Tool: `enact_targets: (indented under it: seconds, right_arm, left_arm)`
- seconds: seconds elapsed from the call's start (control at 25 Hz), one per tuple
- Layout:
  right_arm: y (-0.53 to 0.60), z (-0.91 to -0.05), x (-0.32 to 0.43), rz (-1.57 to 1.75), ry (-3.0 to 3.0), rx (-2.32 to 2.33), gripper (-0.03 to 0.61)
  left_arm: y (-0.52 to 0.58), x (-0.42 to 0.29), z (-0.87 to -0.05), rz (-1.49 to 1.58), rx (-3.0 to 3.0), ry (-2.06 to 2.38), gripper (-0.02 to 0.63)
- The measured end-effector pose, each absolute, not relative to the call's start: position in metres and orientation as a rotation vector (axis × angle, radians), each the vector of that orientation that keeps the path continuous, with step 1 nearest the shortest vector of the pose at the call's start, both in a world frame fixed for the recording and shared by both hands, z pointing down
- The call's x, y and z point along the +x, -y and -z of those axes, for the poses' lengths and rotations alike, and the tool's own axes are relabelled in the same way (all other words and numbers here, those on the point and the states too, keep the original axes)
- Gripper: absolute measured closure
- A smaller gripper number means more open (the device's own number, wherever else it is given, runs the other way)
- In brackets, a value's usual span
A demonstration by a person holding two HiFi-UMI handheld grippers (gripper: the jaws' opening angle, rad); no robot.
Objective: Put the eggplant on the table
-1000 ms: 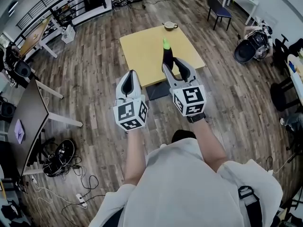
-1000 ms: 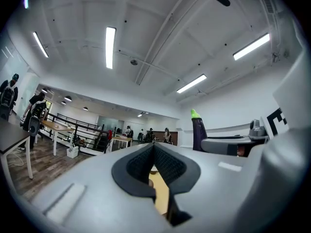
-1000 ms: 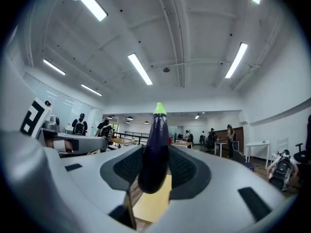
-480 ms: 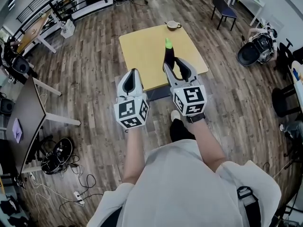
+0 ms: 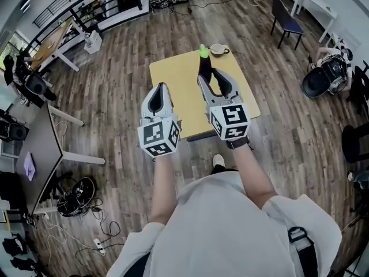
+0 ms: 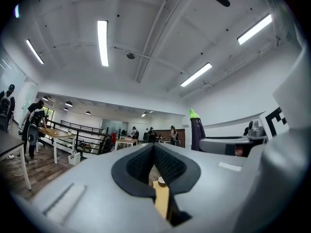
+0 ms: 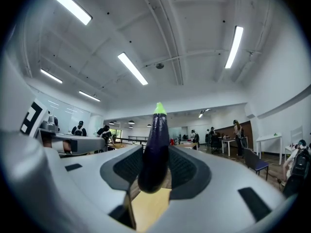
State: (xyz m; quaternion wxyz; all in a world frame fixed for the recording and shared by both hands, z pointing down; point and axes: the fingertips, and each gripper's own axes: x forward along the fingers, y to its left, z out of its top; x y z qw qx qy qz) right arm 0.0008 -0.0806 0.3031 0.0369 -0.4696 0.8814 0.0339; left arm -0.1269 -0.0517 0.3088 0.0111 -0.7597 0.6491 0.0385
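Right gripper [image 5: 211, 78]: jaws are clamped on a dark purple eggplant [image 5: 203, 66] with a bright green cap. The eggplant is held upright, cap uppermost. In the right gripper view, the eggplant [image 7: 154, 152] is seen pinched between the black ribbed pads [image 7: 187, 169], its rounded lower end hanging just below them.

Left gripper [image 5: 161, 91]: jaws are pressed together at the tips with nothing between them, as confirmed in the left gripper view [image 6: 154, 147]. From there the eggplant [image 6: 197, 132] is sighted to the right.

Both grippers are held side by side, pointed away from the person. In the head view the eggplant is seen against the far part of a square yellow wooden table [image 5: 179, 79]. A pale cup [image 5: 218, 49] is noted at the table's far right edge. Brown plank floor [image 5: 115, 108] is seen all round.
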Motion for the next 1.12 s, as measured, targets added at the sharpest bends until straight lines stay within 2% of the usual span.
enact_targets:
  seconds: [0.56, 1.12]
  right_arm:
    - [0.200, -0.325, 0.039, 0.016, -2.753, -1.363, 0.416]
    - [0.287, -0.386, 0.008, 0.095, -2.857, -1.415, 0.416]
  left_arm:
    - [0.169, -0.081, -0.328, -0.025, -2.344, -2.112, 0.604]
    - [0.255, -0.121, -0.382, 0.067, -2.387, -2.152, 0.604]
